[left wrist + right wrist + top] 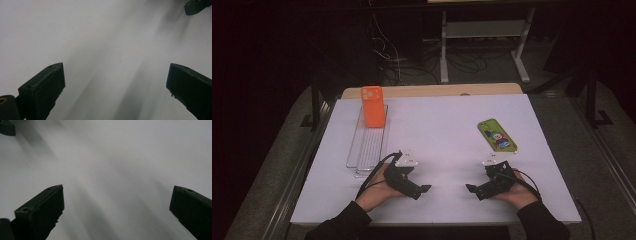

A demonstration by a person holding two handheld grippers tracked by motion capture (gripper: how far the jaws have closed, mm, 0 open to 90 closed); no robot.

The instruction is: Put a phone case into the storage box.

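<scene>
Both hands rest on the near part of the white table (437, 125), each with a tool pointing inward toward the other.

Left tool (424, 190): jaws stand wide apart in the left gripper view, nothing between them but bare table surface. The tip of the other tool shows at the top right corner of that view.

Right tool (472, 189): jaws likewise wide in the right gripper view, holding nothing.

Green phone case (497, 135), with a cartoon figure on it: lies flat on the table's right half, just beyond the right hand (512, 192), apart from the tool's jaws.

Orange phone case (373, 106): sits at the far end of a clear tray (364, 155) on the table's left side, well apart from the left hand (379, 192). The tray runs lengthwise toward the person, its near end just beside the left tool's body.
</scene>
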